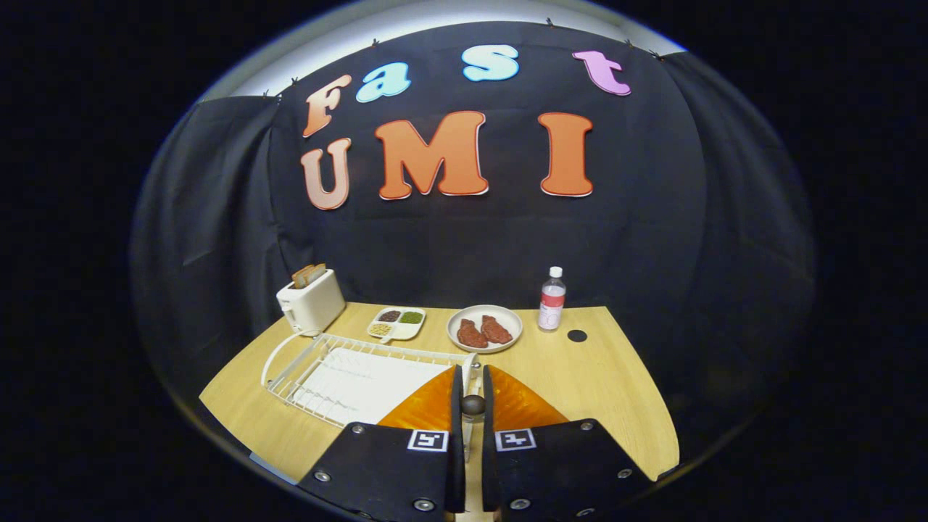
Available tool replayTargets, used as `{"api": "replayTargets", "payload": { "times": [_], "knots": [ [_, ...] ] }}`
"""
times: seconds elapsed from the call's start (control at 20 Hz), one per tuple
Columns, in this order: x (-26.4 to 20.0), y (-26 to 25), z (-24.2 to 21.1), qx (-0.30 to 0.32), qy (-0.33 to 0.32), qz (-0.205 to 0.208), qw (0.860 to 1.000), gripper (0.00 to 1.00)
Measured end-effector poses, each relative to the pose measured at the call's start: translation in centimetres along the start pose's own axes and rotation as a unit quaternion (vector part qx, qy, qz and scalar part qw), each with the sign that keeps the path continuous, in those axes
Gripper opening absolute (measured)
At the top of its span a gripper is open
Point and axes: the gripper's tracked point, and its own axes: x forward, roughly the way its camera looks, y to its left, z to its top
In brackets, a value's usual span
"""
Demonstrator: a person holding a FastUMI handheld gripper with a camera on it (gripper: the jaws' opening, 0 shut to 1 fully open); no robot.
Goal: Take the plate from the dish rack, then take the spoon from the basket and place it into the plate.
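Observation:
My gripper [471, 371] is shut on the spoon [473, 406], whose dark round knob and pale handle show in the narrow gap between the two fingers. Directly under the fingers lies an orange plate [424, 407] on the wooden table [587, 384]; its surface shows on both sides of them. The white wire dish rack [341, 346] sits just left of the plate with a white mat inside. Its right end touches or nearly touches the plate's rim.
Beyond the rack stand a white toaster [312, 301] with bread in it, a small divided dish [396, 322] of seasonings, a pale plate [455, 320] bearing two pieces of meat, and a bottle [552, 299]. A black disc [577, 336] lies near the bottle.

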Motion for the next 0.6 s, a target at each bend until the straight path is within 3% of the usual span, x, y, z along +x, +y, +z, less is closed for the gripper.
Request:
{"api": "replayTargets", "payload": {
  "times": [0.6],
  "knots": [
    [-1.3, 8.7, -4.4, -0.044, 0.043, 0.122, 0.991, 0.09]
  ]
}}
